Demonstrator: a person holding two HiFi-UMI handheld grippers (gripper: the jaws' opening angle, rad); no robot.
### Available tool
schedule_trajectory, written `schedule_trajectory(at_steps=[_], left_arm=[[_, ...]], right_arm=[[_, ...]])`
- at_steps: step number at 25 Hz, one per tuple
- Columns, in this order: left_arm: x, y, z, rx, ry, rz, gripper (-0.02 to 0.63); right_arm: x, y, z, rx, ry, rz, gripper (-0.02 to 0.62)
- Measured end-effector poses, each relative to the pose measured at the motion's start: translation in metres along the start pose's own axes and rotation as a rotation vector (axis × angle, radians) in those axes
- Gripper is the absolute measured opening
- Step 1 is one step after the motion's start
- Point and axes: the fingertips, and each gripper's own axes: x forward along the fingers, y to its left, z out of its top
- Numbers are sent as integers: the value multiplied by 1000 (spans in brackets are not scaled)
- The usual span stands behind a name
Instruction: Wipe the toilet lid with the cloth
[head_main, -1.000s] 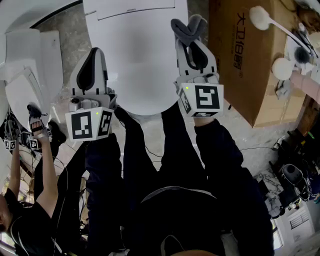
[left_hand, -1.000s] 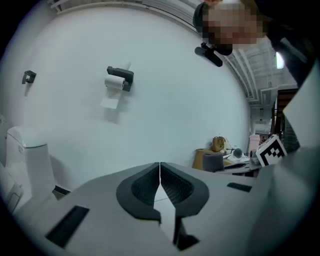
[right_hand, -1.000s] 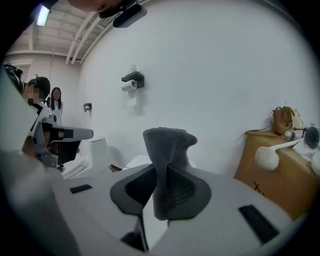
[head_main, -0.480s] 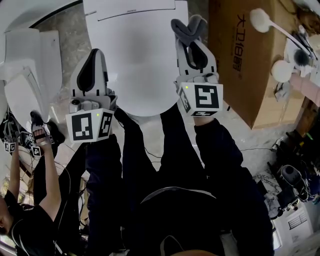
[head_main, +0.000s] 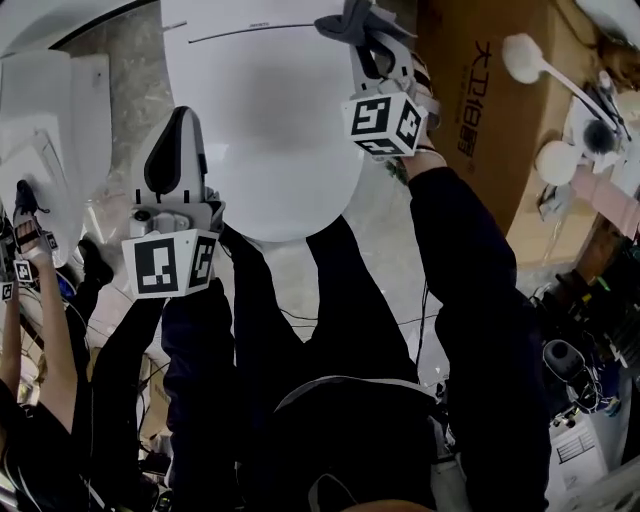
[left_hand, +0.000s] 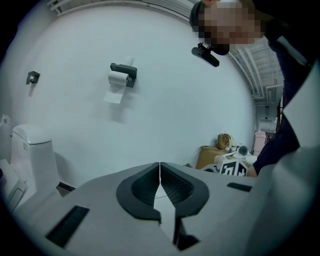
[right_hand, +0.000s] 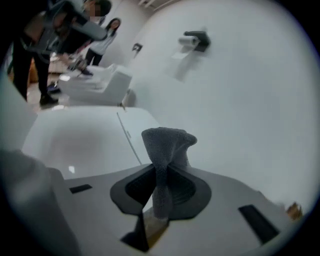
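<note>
The white toilet lid lies closed ahead of me, and its glossy top also shows in the right gripper view. My right gripper is over the lid's back right part, near the hinge line, shut on a grey cloth. In the right gripper view the cloth stands up in a fold, pinched between the dark pads. My left gripper hangs at the lid's left edge, its jaws shut with nothing between them. It points at a white wall.
A large cardboard box stands right of the toilet. Another white toilet sits at the left, with a second person beside it. A toilet-roll holder hangs on the wall. Cables lie on the floor.
My right gripper has carried the cloth forward over the lid toward its back. The left gripper has drifted slightly left and stays shut.
</note>
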Motion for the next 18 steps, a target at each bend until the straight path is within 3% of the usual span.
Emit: schedule_trajectory(at_steps=[3,5,12,18], left_arm=[[2,1,-5,-2,11,23,17],[3,4,-8,-13,8,48,17],[5,3,-25,-40,11,92,17],[4,2,-21,-39,7,80,17]], right_arm=[[44,1,-18,-213,75,39,77],[69,-3,-27,-290,104,63,77],[108,2,-45,-397,152,142,77],[98,14,-50,-386,188,181,75]])
